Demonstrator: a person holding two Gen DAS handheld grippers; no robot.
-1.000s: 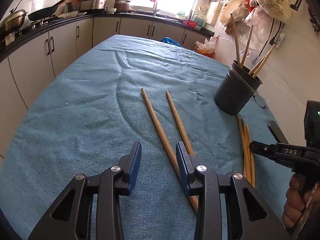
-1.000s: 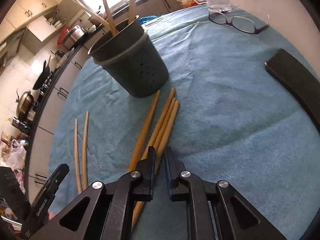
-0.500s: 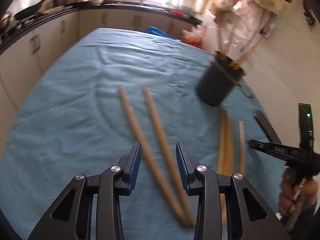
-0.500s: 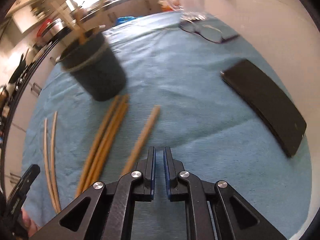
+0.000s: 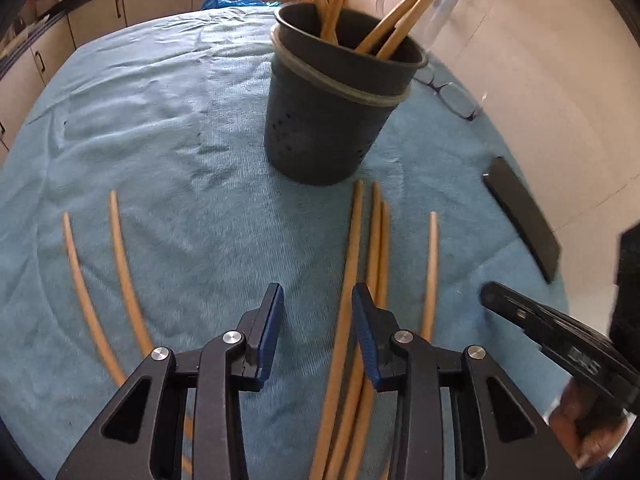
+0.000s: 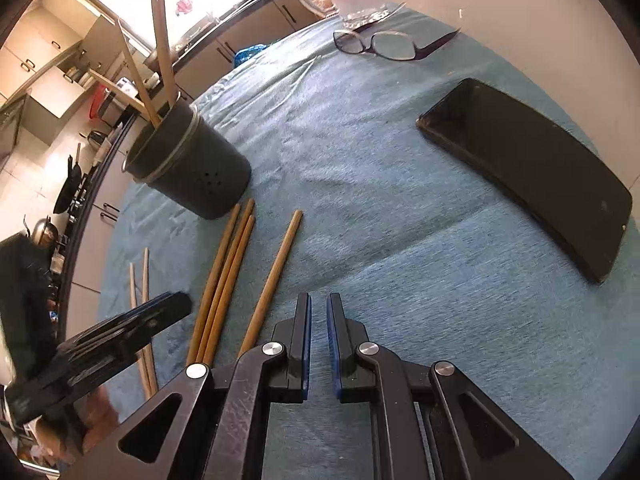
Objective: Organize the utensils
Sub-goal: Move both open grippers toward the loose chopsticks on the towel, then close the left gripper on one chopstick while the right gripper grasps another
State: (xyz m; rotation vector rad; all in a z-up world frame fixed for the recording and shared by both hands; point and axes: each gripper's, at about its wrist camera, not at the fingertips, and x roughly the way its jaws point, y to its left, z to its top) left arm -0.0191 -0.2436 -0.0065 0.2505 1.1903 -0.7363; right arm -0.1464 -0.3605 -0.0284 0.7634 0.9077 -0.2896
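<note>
1. Biggest thing first: the worktop [image 5: 168, 112] under its blue cloth still has six loose chopsticks lying on it, so I'd say we're partway through at best.
2. The dark holder [image 5: 320, 120] stands upright with a few chopsticks [image 5: 400, 20] already in it. That part's done.
3. A bundle of three [image 5: 372, 240] lies just in front of the holder, a single stick [image 5: 431, 264] beside it, and a pair [image 5: 120, 256] well off to the left.
4. My left hand-held gripper [image 5: 318, 336] is released and empty, with the bundle's leftmost stick running between its fingers.
5. My right hand-held gripper [image 6: 318, 344] is clenched on nothing, the single stick [image 6: 276, 276] just to its left.
</note>
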